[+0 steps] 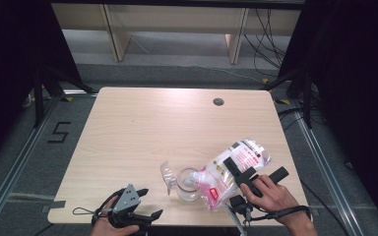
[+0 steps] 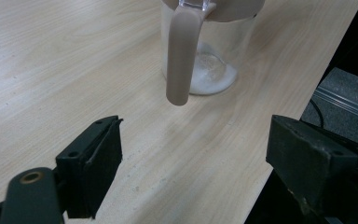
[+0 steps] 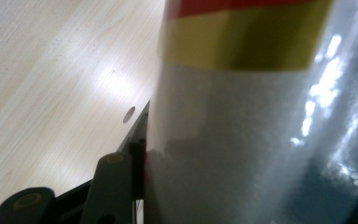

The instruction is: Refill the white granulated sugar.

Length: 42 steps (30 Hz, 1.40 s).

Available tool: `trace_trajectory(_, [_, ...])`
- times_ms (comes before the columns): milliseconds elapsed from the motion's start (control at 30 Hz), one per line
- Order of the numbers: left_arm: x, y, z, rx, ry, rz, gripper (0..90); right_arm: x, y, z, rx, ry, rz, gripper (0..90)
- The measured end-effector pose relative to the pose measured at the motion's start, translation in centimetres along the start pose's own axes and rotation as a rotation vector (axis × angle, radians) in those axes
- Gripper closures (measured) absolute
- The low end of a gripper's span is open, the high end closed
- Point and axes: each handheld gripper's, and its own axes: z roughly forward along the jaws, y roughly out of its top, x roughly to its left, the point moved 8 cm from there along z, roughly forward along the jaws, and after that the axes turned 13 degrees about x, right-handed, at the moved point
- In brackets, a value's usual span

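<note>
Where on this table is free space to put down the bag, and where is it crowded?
The table's far half, up to the round cable hole, and its left side are bare. The near right is crowded: glass pitcher, plastic bag in the right gripper; left gripper at the near edge.

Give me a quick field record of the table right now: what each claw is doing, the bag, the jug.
left claw: open, holding nothing, near the table's near edge, aimed at the jug handle
right claw: shut on the bag, tilting it toward the jug
bag: clear plastic, white contents, red print, lower end over the jug mouth
jug: clear glass, upright, some white granules at the bottom
table: light wood, round hole near the far edge
</note>
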Motion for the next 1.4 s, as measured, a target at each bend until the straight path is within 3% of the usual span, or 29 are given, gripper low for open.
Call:
trace_trajectory(67, [0.2, -0.14, -0.04, 0.017, 0.011, 0.017, 17.8, -0.07, -0.05, 0.01, -0.001, -0.002, -0.002, 54.8])
trace_trajectory(133, [-0.1, 0.07, 0.09, -0.011, -0.008, -0.014, 17.8, -0.08, -0.13, -0.02, 0.002, -0.005, 0.001, 54.8])
trace_trajectory(200, [-0.1, 0.07, 0.09, -0.01, -0.008, -0.013, 17.8, -0.04, -0.2, -0.04, 0.005, -0.001, 0.001, 54.9])
trace_trajectory(233, [0.22, -0.16, -0.05, 0.019, 0.012, 0.016, 17.8, -0.01, -0.27, -0.07, 0.012, 0.02, -0.016, 54.9])
trace_trajectory(433, [-0.01, 0.0, 0.0, 0.0, 0.0, 0.0, 17.8, -0.12, -0.15, -0.11, 0.006, 0.015, -0.014, 55.0])
trace_trajectory(467, [-0.02, 0.0, 0.0, -0.001, 0.0, 0.0, 17.8, 0.0, -0.01, -0.06, -0.002, 0.016, 0.005, 55.0])
trace_trajectory(533, [0.2, -0.17, -0.04, 0.021, 0.012, 0.021, 17.8, -0.01, 0.0, -0.08, -0.001, 0.017, 0.001, 55.1])
trace_trajectory(600, [0.13, -0.14, -0.02, 0.017, 0.01, 0.015, 17.8, 0.09, 0.05, -0.06, -0.004, 0.019, 0.008, 55.1])
trace_trajectory(633, [-0.19, 0.04, 0.07, -0.006, -0.007, -0.011, 17.9, 0.14, 0.07, -0.05, -0.004, 0.021, 0.01, 55.1])
trace_trajectory(700, [-0.18, 0.03, 0.08, -0.006, -0.006, -0.011, 17.8, 0.22, 0.1, -0.04, -0.004, 0.019, 0.01, 55.2])
trace_trajectory(733, [-0.18, 0.03, 0.08, -0.006, -0.006, -0.011, 17.8, 0.05, -0.05, -0.09, 0.007, 0.017, -0.024, 55.2])
trace_trajectory(1400, [-0.21, 0.02, 0.09, -0.005, -0.007, -0.011, 17.8, 0.06, 0.17, -0.09, -0.001, 0.02, -0.026, 55.9])
